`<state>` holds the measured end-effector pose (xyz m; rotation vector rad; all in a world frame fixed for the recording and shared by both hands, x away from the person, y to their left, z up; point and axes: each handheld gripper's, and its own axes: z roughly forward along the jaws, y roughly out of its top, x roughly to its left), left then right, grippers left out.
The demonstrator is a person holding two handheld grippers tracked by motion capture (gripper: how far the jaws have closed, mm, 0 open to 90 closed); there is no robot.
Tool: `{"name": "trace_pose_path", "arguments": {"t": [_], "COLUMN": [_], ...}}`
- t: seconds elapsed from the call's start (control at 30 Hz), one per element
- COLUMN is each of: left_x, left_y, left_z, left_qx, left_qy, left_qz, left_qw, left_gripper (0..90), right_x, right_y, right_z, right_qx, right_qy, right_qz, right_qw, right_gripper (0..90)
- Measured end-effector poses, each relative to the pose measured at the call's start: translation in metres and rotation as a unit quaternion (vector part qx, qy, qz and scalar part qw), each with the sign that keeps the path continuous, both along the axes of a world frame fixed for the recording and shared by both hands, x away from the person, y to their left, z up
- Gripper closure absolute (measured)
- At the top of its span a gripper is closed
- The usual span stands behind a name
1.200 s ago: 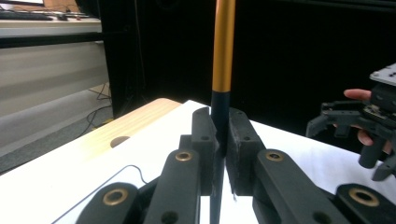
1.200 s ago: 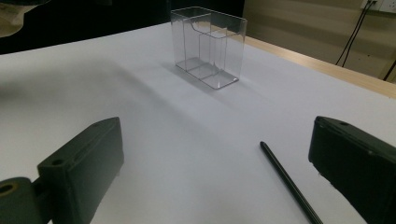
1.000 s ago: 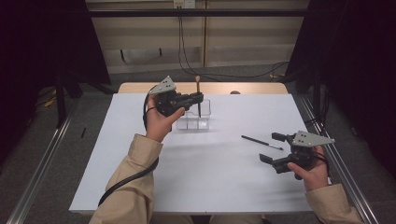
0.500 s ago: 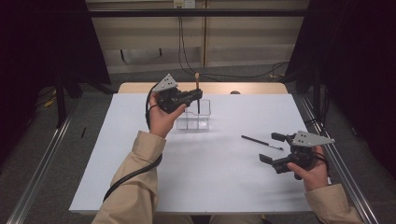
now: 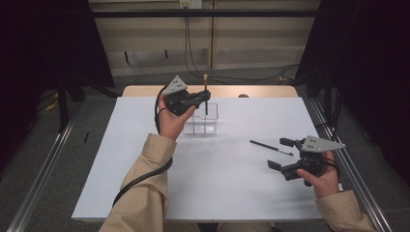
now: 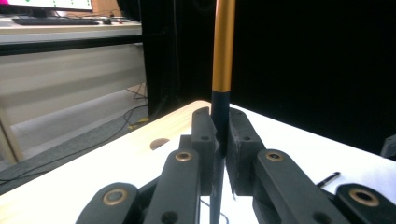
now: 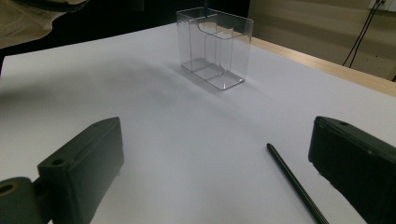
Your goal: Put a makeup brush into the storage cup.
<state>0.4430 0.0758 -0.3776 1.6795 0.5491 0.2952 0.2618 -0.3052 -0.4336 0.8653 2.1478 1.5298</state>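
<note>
left gripper point(image 5: 205, 98) is lifting higher than a second ago, jaws pinching one brush point(image 5: 206, 92) over the clear holder point(image 5: 205, 121). brush is standing upright, long axis vertical, gold end up. right gripper point(image 5: 279, 153) is resting with jaws spread beside one black pen point(image 5: 270, 148) lying flat.

Left hand-held gripper point(image 5: 205, 98) raised, jaws clamped — right hand-held gripper point(image 5: 281, 154) low, jaws apart

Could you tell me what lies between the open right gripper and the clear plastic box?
A thin black pen lies on the white table before the right gripper; otherwise bare up to the box, per its view.
</note>
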Motion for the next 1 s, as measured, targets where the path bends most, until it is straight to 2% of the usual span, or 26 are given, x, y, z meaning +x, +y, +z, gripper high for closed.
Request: {"name": "trace_pose_path", "arguments": {"t": [0.43,1.0], "left_x": [0.005,0.007], "left_y": [-0.009,-0.013], "left_z": [-0.014,-0.022], "left_qx": [0.006,0.005], "left_qy": [-0.001,0.007], "left_qz": [0.016,0.019], "left_qw": [0.9999,0.9998], "left_gripper": [83.2,83.1], "right_x": [0.0,0.0], "right_y": [-0.001,-0.002], "right_z": [0.0,0.001], "right_qx": [0.003,0.005], "right_qy": [-0.001,-0.002], "right_qz": [0.0,0.0], "right_qw": [1.0,1.0], "right_gripper": [2.7,2.7]}}
